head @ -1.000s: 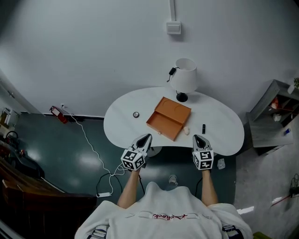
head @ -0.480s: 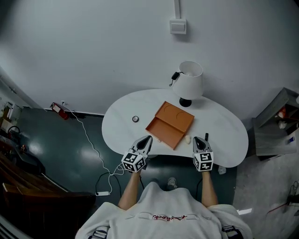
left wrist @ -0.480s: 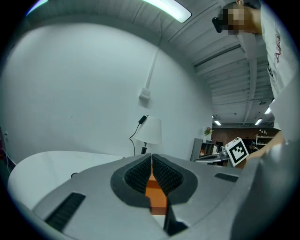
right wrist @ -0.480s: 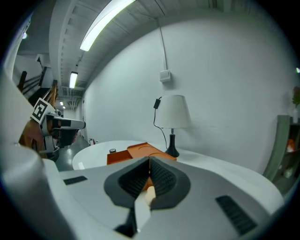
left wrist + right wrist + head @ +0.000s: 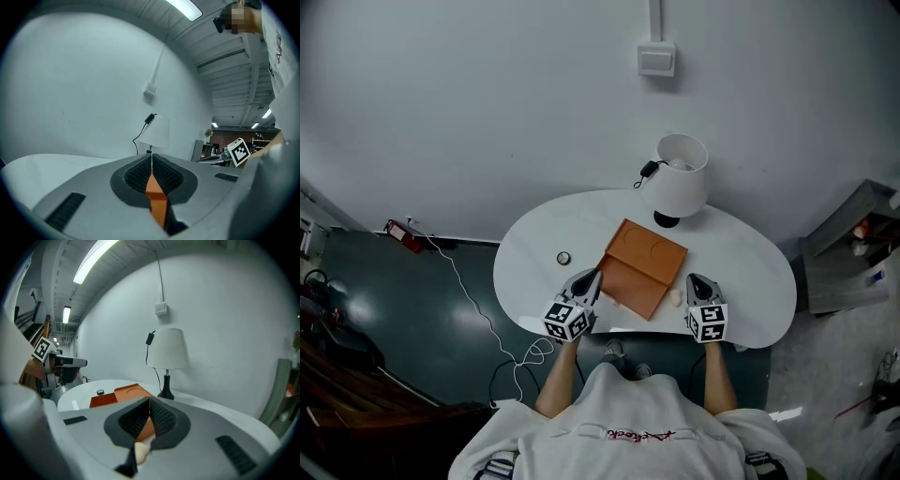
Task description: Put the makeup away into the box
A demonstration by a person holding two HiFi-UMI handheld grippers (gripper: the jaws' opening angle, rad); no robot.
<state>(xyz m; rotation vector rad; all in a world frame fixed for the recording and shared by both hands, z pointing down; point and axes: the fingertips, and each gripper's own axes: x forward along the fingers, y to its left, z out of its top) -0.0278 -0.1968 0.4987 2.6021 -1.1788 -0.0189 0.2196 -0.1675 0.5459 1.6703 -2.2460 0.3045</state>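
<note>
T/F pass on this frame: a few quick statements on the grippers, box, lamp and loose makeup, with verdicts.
1. The left gripper and right gripper both have shut jaws and hold nothing. True.
2. The lamp stands on the floor. False: it stands on the table, behind the orange box.
3. The small round item lies inside the box. False: it lies on the table, left of the box.
4. The cream item lies on the table beside the box, near the right gripper. True.

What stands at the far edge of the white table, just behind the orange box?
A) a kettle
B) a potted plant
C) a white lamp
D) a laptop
C: a white lamp stands on the table right behind the orange box.
</note>
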